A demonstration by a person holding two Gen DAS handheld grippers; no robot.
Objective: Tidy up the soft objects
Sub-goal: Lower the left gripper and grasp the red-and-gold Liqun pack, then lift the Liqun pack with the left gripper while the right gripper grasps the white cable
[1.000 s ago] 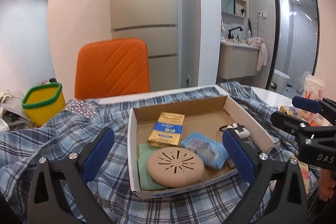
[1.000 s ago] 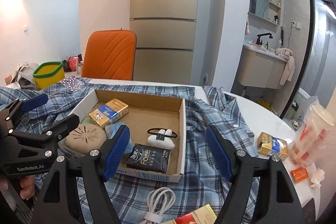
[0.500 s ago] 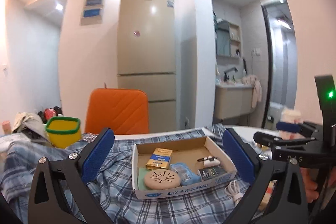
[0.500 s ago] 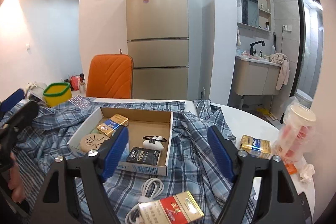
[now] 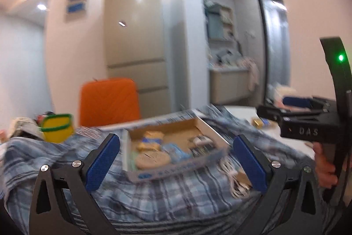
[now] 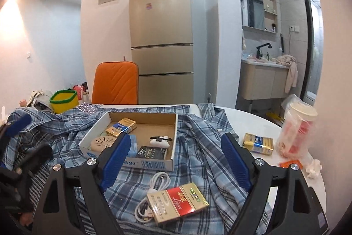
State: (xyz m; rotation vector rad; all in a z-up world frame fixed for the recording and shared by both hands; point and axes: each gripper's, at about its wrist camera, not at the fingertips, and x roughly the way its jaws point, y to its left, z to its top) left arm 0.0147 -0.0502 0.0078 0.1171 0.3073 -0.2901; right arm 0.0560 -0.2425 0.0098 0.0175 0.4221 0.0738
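Note:
A blue plaid shirt (image 6: 198, 147) lies spread over the round white table, also seen as plaid cloth (image 5: 154, 197) in the blurred left wrist view. On it sits a cardboard box (image 6: 173, 138) holding a yellow packet, a tan round disc, a blue tissue pack, a black packet and a small white item. The same box (image 5: 211, 127) lies ahead of my left gripper (image 5: 176, 158), which is open and empty above the cloth. My right gripper (image 6: 173, 158) is open, nothing between its blue pads, hovering over a white cable (image 6: 154, 195) and a red-and-gold packet (image 6: 178, 202).
A yellow packet (image 6: 258, 143), a bagged cup (image 6: 297, 131) and crumpled tissue (image 6: 313, 169) sit on the bare table at right. A yellow bin (image 6: 63, 100) and an orange chair (image 6: 116, 86) stand behind. The other gripper (image 5: 308, 124), held by a hand, shows at right.
Both grippers have pulled back and risen from the box, so it looks smaller and farther. The cable and red-and-gold packet have come into the right wrist view.

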